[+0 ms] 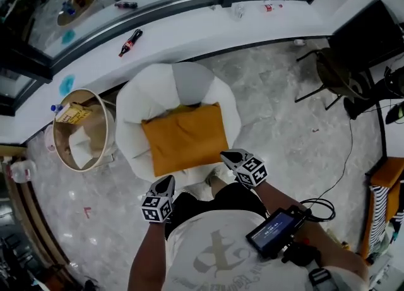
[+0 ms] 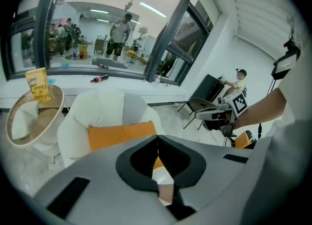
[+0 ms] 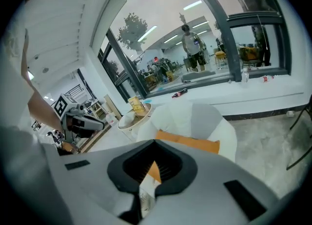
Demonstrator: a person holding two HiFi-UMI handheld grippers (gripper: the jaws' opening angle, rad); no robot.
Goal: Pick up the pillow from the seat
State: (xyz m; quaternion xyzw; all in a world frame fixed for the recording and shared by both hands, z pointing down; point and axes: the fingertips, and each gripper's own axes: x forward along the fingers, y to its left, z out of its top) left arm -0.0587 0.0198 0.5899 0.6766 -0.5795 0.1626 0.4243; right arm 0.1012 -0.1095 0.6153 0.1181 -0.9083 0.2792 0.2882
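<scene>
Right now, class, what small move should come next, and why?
Probably open both jaws and ease forward: the left hand-held gripper and right hand-held gripper are shut, empty, at the near edge of the pillow lying on the chair.

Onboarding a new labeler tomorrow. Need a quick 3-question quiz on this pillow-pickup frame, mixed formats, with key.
1. True or false: the left gripper is shut on the orange pillow.
2. Fill in: in the head view, the round side table holding the yellow bag stands to the ____ of the white armchair.
3. Where does the pillow lie?
A) on the round side table
B) on the armchair's seat
C) between the left gripper's fingers

Key:
1. False. It is shut on nothing and sits short of the pillow, as does the right gripper.
2. left
3. B
</scene>
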